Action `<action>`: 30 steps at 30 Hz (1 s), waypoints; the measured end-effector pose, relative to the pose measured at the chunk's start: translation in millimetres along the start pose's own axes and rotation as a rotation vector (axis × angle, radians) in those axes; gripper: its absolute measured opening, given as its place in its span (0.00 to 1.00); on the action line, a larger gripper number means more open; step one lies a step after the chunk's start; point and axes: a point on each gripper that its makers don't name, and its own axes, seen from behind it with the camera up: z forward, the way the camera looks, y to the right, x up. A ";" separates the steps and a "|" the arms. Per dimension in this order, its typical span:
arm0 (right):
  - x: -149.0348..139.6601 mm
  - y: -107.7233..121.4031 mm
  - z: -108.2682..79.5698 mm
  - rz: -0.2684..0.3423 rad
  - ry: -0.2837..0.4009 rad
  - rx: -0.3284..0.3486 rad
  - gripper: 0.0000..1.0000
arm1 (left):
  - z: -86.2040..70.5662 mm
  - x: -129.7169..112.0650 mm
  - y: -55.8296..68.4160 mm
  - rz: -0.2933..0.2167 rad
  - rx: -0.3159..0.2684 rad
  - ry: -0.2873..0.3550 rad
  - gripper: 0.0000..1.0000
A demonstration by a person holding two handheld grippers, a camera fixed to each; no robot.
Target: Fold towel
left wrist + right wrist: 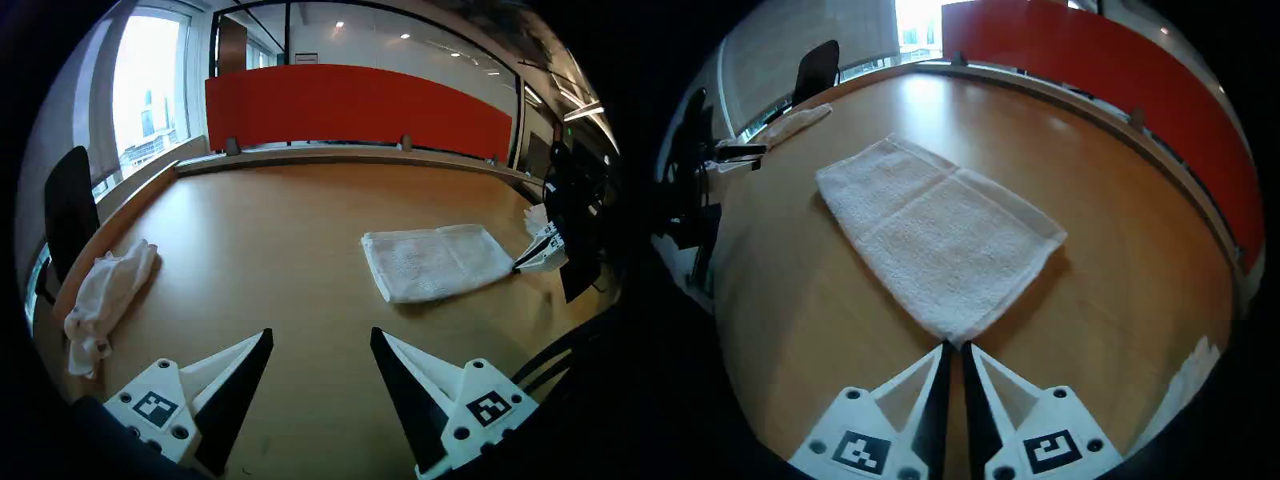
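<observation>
Currently right tongs pinch towel near corner; left tongs apart, well clear.

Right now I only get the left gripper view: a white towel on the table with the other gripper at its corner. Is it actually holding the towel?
Observer: The right gripper's jaws are nearly closed with the towel's corner at their tips; a real pinch I cannot confirm.
Operator: Is it folded yet?
Observer: It lies flat, and a crease line crosses its middle.
Operator: Where am I?
Observer: Your left gripper sits beyond the towel, apart from it, near a crumpled cloth.
</observation>
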 end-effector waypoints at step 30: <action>77.0 -3.5 -54.7 -0.054 0.165 -0.073 0.04 | -7.3 5.7 -3.9 -0.006 -0.004 0.014 0.90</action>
